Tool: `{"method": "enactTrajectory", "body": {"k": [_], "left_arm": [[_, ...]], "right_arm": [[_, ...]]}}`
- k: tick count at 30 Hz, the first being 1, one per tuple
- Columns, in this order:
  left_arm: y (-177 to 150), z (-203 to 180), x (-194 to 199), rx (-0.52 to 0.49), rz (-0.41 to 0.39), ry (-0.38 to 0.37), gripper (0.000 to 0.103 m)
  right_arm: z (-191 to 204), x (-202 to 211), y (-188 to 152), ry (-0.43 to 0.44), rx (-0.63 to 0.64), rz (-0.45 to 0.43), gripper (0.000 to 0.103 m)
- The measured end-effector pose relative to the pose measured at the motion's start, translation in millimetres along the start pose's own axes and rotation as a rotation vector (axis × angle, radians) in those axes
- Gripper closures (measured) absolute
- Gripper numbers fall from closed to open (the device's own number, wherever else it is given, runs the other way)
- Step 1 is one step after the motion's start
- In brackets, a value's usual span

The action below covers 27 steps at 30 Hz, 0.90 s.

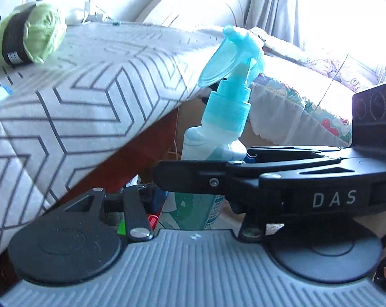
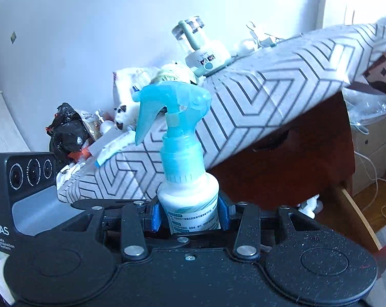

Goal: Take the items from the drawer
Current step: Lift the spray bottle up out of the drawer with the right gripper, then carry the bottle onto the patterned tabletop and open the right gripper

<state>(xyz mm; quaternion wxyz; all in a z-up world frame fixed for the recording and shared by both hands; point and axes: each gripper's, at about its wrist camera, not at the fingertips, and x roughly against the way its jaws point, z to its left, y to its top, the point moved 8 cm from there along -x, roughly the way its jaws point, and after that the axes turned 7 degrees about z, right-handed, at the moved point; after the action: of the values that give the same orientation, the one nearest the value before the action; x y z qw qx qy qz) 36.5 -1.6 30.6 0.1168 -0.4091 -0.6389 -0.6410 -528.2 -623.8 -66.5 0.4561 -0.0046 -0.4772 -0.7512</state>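
The jaws of the right gripper point(image 2: 190, 216) are closed on the white plastic spray bottle with the translucent blue trigger head point(image 2: 185, 158), their blue pads pressed against both sides of its lower body in the right wrist view. The bottle stands upright, lifted in front of the grey-and-white chevron-patterned cloth point(image 2: 269, 97) that drapes over the dark red-brown wooden cabinet point(image 2: 282, 174). The grip sits low on a tall, top-heavy bottle, so a quick swing could tip it in the pads. The trigger head is close to the cloth's hanging edge and could snag on it. A white bedside device with a digital display point(image 2: 205, 56) rests on that cloth, so a tug might disturb it.

In the left wrist view, the left gripper's point(image 1: 152, 204) jaws appear spread apart with nothing between them, though the fingertips are partly hidden. The right gripper crosses just ahead, holding the bottle, with mixed items visible below, probably the drawer's contents. The two tools are near enough to collide. A green yarn ball with a black band point(image 1: 26, 38) lies on the cloth.
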Motion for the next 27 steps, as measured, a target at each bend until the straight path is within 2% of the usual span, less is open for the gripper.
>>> {"method": "enactTrajectory", "body": {"k": [3,7,13,17,20,24,27], "left_arm": [[24,-2,36,-0.023,-0.078,0.023,0.055],[64,1,85,-0.059,-0.193,0.065,0.055],[122,26,132,-0.087,-0.287,0.174,0.055],[148,62,139,-0.059,-0.288,0.239,0.055],[155,97,138,-0.013,-0.278,0.310,0.055],[142,151,125,0.135,-0.246,0.314,0.056],[128,170,123,0.172,-0.226,0.344,0.055]], "right_arm": [[28,12,25,0.007,0.066,-0.037,0.056],[72,29,69,0.071,0.160,-0.097,0.056],[123,20,143,0.098,0.287,-0.132,0.057],[139,-12,187,0.074,0.337,-0.110,0.057],[143,-50,205,0.064,0.365,-0.060,0.057],[134,-105,210,0.042,0.340,0.045,0.057],[120,-135,206,0.022,0.315,0.090,0.057]]}}
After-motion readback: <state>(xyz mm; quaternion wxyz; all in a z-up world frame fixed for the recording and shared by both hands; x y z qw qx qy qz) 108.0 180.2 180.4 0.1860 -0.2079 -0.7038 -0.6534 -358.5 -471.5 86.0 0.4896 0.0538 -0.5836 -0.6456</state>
